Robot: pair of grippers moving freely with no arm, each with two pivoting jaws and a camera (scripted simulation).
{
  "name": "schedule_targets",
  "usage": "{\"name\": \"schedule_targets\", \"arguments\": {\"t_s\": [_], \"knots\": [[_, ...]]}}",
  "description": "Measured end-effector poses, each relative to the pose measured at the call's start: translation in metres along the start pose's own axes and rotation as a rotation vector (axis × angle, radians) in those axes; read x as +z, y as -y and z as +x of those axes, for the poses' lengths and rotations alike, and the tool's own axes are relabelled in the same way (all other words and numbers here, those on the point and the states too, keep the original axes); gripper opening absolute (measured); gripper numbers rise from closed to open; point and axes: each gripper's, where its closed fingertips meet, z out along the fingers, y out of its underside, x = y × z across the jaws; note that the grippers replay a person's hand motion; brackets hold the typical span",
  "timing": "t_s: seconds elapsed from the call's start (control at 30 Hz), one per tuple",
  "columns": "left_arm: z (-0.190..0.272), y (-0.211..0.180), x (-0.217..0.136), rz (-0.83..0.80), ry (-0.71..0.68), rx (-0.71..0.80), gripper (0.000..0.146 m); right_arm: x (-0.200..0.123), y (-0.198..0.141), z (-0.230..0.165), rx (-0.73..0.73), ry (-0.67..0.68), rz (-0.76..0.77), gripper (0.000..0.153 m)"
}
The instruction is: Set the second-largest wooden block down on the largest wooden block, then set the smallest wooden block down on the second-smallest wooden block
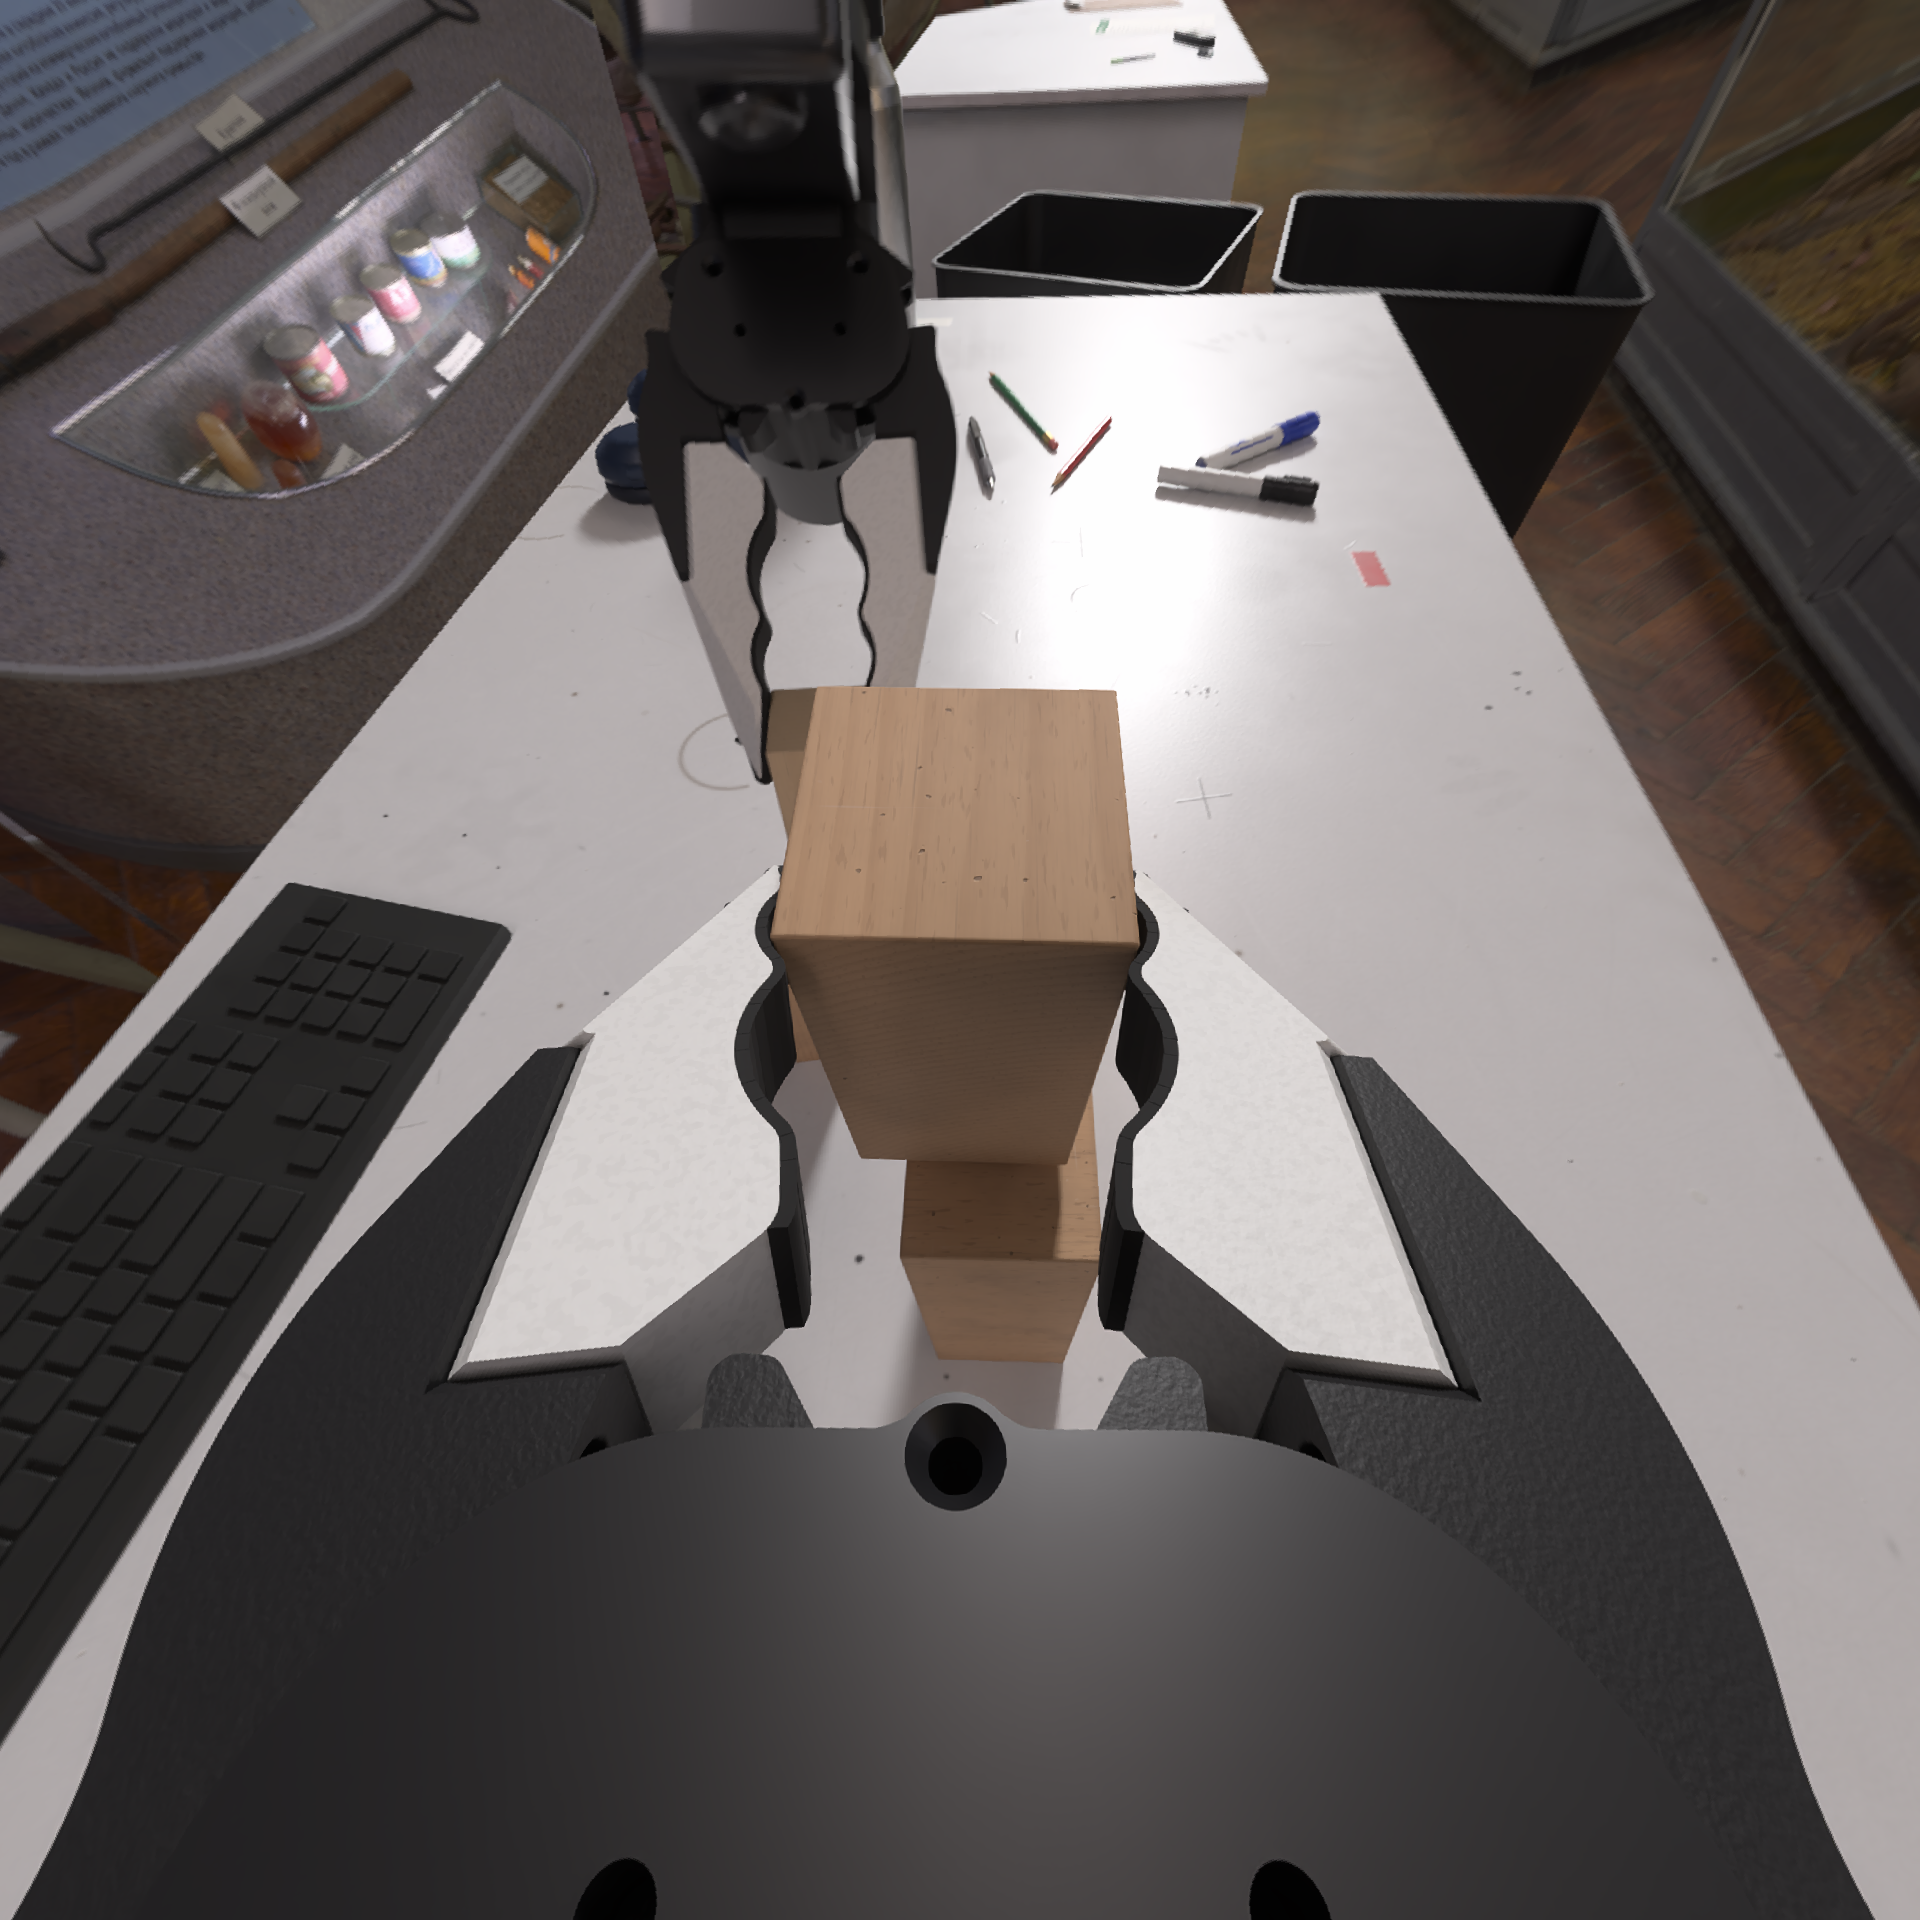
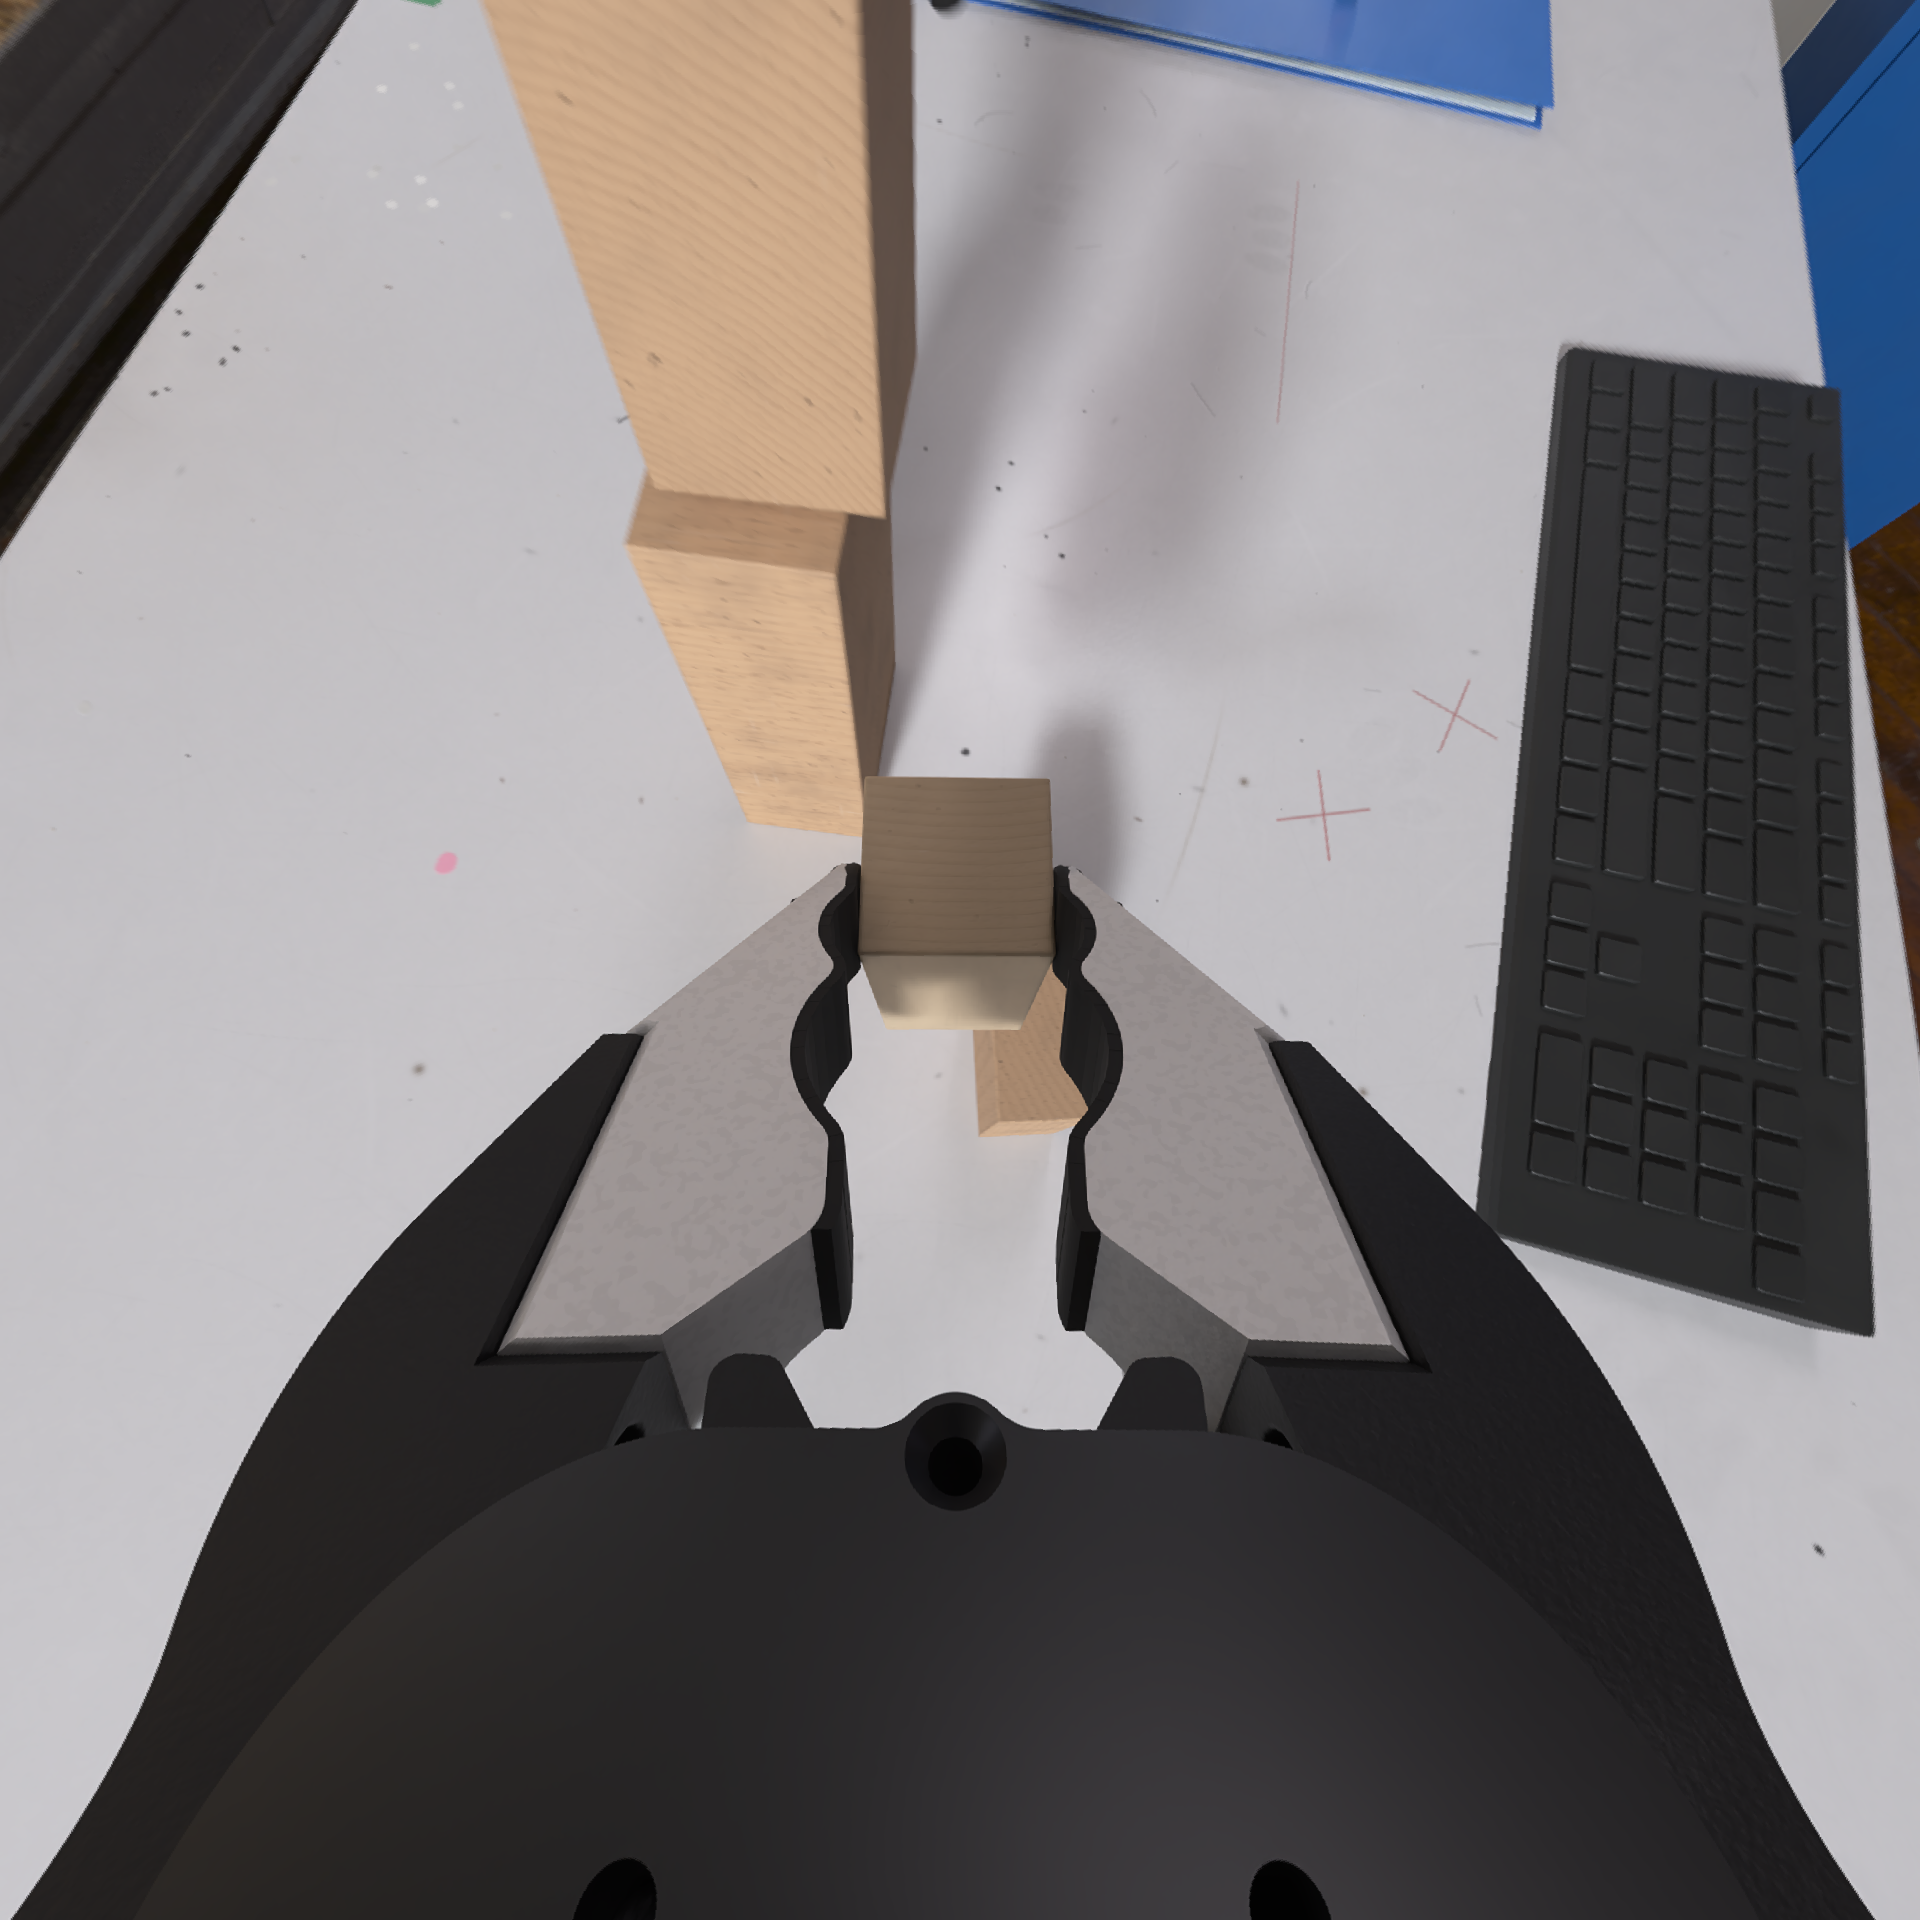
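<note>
My left gripper (image 1: 956, 914) is closed around the top of the second-largest wooden block (image 1: 956, 821). That block stands on the largest wooden block (image 1: 997, 1257), and the stack also shows in the right wrist view, upper block (image 2: 727, 260) on lower block (image 2: 748, 675). My right gripper (image 2: 956, 894) is shut on the smallest wooden block (image 2: 956, 883) and holds it just above the second-smallest wooden block (image 2: 1023, 1081), which lies on the table partly hidden under it. The right gripper (image 1: 810, 686) points down just behind the stack in the left wrist view.
A black keyboard (image 1: 208, 1195) lies beside the blocks and shows in the right wrist view (image 2: 1704, 831). Pencils (image 1: 1023, 410) and markers (image 1: 1236, 483) lie at the far end of the white table (image 1: 1403, 831). Two black bins (image 1: 1455, 270) stand beyond it. A blue folder (image 2: 1299, 52) lies behind the stack.
</note>
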Motion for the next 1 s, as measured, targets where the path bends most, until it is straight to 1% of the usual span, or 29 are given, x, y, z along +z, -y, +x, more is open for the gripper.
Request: {"name": "schedule_targets", "arguments": {"t_s": [0.13,0.3,0.47,1.0], "knots": [[0.003,0.002,0.0,-0.009,0.005,0.023,0.061,0.015,-0.015,0.014,-0.003,0.023,-0.003,0.036],[0.008,0.005,-0.001,-0.009,0.0,0.042,0.061,0.026,-0.03,0.019,0.006,0.047,-0.036,0.036],[0.008,0.004,-0.001,-0.012,0.0,0.041,0.061,0.025,-0.027,0.023,0.005,0.045,0.022,0.036],[0.005,-0.002,0.0,-0.045,0.004,0.046,0.061,0.029,-0.032,0.025,-0.002,0.081,0.007,0.036]]}}
